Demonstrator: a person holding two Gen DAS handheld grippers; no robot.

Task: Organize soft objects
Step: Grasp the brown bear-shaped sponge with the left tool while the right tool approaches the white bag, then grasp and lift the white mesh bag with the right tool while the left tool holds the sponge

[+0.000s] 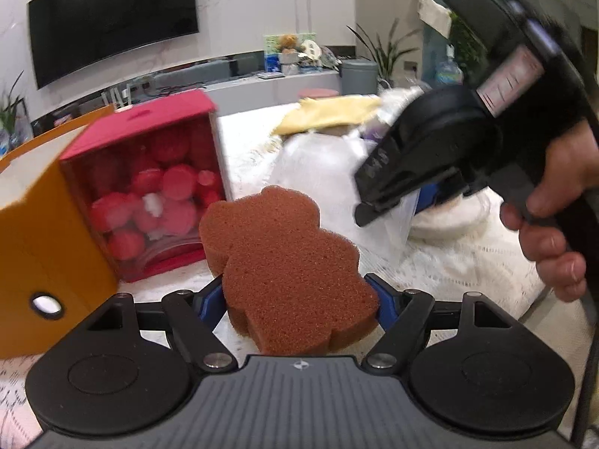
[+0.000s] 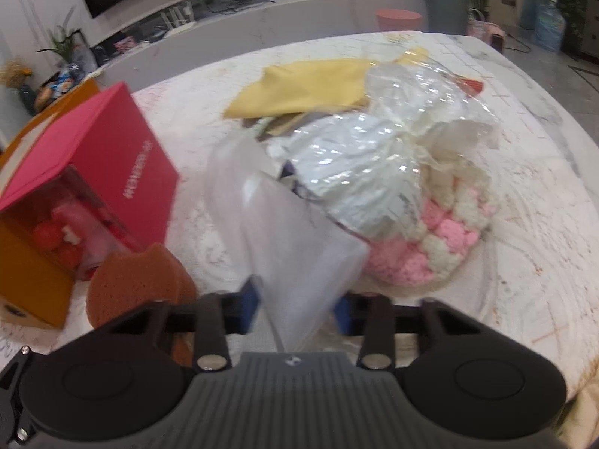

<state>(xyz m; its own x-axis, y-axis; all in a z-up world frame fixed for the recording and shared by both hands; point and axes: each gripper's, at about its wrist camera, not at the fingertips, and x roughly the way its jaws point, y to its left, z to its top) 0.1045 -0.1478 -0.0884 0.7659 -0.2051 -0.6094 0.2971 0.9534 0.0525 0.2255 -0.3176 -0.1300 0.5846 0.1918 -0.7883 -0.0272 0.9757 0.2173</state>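
Left gripper [image 1: 299, 299] pinching brown bear-shaped foam sponge [image 1: 284, 262]; right gripper [image 2: 295, 307] narrowing on clear plastic bag [image 2: 295, 254], seemingly gripping; squeezing gently advised.

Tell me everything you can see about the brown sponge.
The sponge is rusty brown, thick and coarse-pored, cut with a lobed, bear-like outline. It lies flat on the white table, its far end close to the red box; whether they touch is unclear. The left gripper has its blue pads against its sides, one each side. It looks whole and dry.
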